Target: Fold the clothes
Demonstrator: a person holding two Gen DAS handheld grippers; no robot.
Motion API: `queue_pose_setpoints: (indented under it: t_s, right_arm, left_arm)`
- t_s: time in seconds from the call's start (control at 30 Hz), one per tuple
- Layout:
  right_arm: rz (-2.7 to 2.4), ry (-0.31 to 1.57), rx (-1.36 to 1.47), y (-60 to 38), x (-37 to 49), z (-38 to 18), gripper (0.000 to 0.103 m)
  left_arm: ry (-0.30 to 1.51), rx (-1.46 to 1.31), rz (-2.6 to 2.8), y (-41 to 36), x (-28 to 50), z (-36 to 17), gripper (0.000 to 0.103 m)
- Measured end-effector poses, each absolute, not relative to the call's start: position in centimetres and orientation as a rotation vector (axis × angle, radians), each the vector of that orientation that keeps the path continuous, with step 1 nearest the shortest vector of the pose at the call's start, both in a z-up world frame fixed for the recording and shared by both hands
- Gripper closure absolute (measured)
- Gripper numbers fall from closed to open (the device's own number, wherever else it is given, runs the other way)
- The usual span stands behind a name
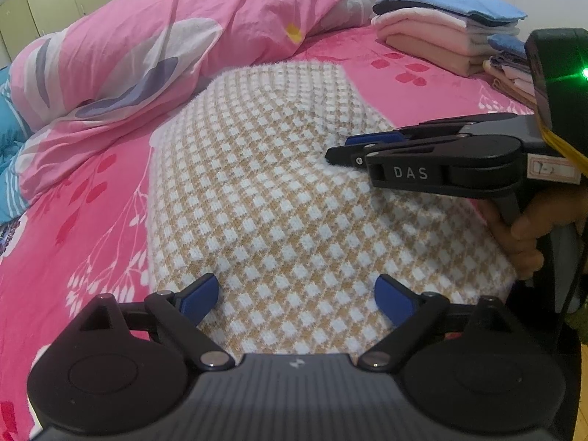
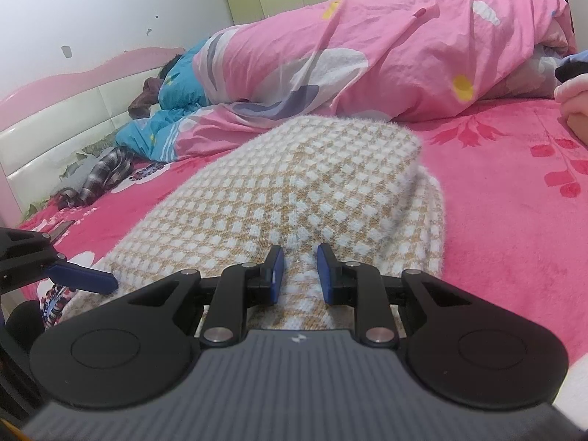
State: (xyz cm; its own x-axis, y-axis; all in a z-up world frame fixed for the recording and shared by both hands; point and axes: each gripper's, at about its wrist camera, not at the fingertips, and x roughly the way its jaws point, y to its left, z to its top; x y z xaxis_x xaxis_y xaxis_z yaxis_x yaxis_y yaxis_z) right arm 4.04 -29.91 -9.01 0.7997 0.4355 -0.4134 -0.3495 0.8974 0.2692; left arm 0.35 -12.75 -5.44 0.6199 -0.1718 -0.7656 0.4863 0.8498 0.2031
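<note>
While the checked knit garment (image 1: 279, 191) lies part-folded on the pink bed sheet (image 1: 422, 70), both grippers hover over it, so a fold is in hand, not finished. Garment sits mid-bed, near side of the rolled pink duvet (image 1: 165, 36); its far edge looks doubled over into a thick rounded hump in the right wrist view. Left gripper (image 1: 296, 294) at the garment's near edge, jaws wide apart, blue pads clear of the knit, nothing held. Right gripper (image 2: 300, 270) over the garment's right part, jaws narrowed but with a gap showing; knit lies under and between the pads, but whether they pinch it I cannot tell. Person's hand (image 1: 522, 235) on the right gripper's handle, beside the garment's right edge. Stack of folded clothes (image 1: 444, 33) well beyond the garment, to its far right — likely the target pile. Judgement: next move needs a firm pinch on an edge or corner, both sides, then a lift and carry across to halve it. Risk: thick fluffy knit may slip or bunch.
</note>
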Motion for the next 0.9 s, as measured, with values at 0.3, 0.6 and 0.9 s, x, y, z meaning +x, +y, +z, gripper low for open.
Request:
queue_pose_setpoints:
  t_s: [0.3,0.6,0.9]
  right_arm:
    - [0.428,0.471,0.196,-30.1,3.8,-9.3,0.084]
    - [0.432,0.45,0.226,-30.4,3.5,-9.4,0.084]
    - [0.486,0.452,0.279,-32.0,2.9,-7.3,0.034]
  left_arm:
    - [0.823,0.432,-0.386,-13.1,0.3,-5.6,0.007]
    - [0.779,0.481,-0.473,-12.0,-0.1,-4.6,0.006]
    - [0.655,0.17,-0.535,-2.1,0.7,-2.2,0.003]
